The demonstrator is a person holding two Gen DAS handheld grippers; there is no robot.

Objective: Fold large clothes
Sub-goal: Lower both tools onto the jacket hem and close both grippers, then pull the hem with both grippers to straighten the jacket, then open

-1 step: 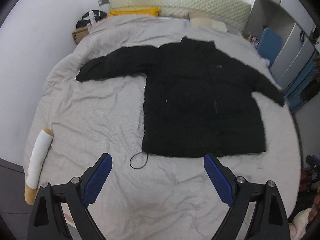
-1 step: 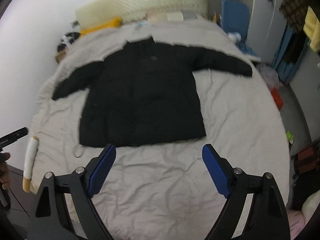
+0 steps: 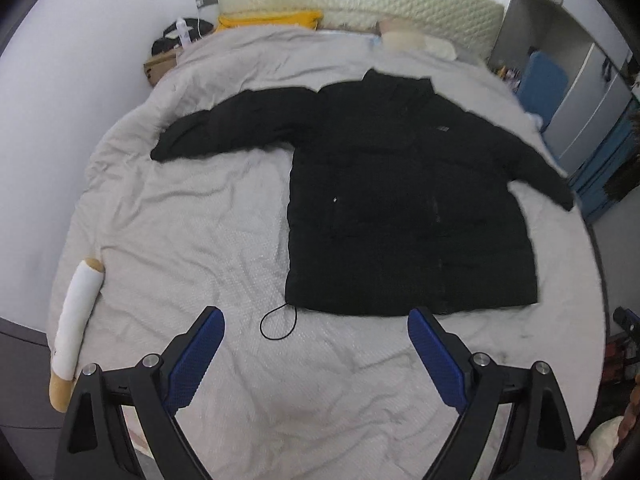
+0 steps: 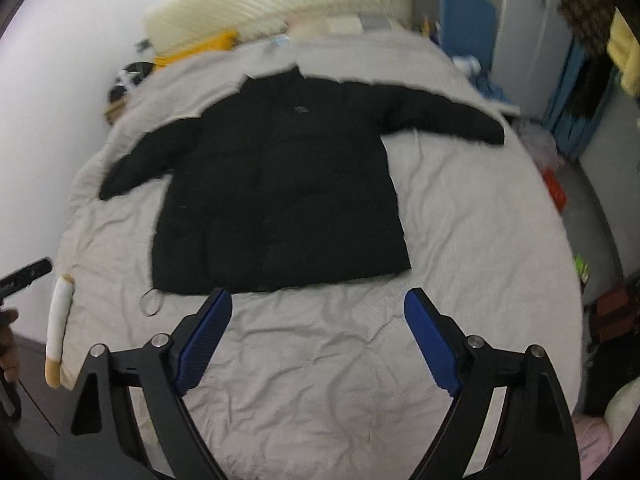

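Black padded winter jacket point(image 3: 404, 204), quilted, long-sleeved, lies flat and face-up on the bed with a wrinkled beige cover point(image 3: 192, 232). Collar points to the headboard end, hem toward the cameras, both sleeves spread out to the sides. Thin black drawcord loop point(image 3: 280, 322) trails off the hem corner onto the cover.

Left gripper point(image 3: 316, 354): jaws wide, nothing between them, hovering short of the hem, not touching. Right gripper point(image 4: 318, 338): jaws wide but closing slightly, nothing between them, also just short of the hem; bare cover under both.

Handling guess: soft, puffy, bulky; likely light for its size but thick, so folds will spring back and need pressing. Shell looks smooth, probably slippery; pinch deep, not at the very edge. Best holds look like the left sleeve cuff point(image 3: 164, 152) and right sleeve cuff point(image 4: 490, 132) for folding the arms inward, then the hem corners to bring the bottom up to the collar. Avoid the cord; it would slip.

White roll with tan ends point(image 3: 74, 320) sits at the bed's left edge, well apart.
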